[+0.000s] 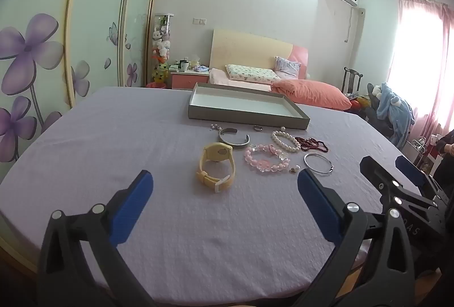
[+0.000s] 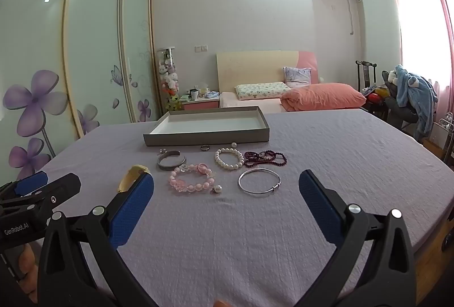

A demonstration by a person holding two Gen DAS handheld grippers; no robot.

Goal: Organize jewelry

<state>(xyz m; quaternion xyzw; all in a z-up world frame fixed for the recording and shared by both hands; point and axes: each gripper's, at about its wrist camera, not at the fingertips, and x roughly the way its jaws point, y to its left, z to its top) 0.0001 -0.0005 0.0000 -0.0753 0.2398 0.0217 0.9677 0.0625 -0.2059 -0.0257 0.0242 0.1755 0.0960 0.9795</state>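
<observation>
On the lilac cloth [image 2: 326, 153], one grey tray [image 2: 207, 136] was counted, with two grippers, left gripper [image 1: 225, 187] and right gripper [image 2: 226, 187]. Two beaded bracelets, a pink bracelet [image 2: 191, 179] and a white pearl bracelet [image 2: 229, 159], were seen, and one dark red bead strand [image 2: 265, 158]. Two metal bangles were counted: a wide cuff [image 2: 171, 161] and a thin bangle [image 2: 259, 182]. One yellow watch [image 1: 217, 169] and one small ring [image 2: 205, 147] were noted.
</observation>
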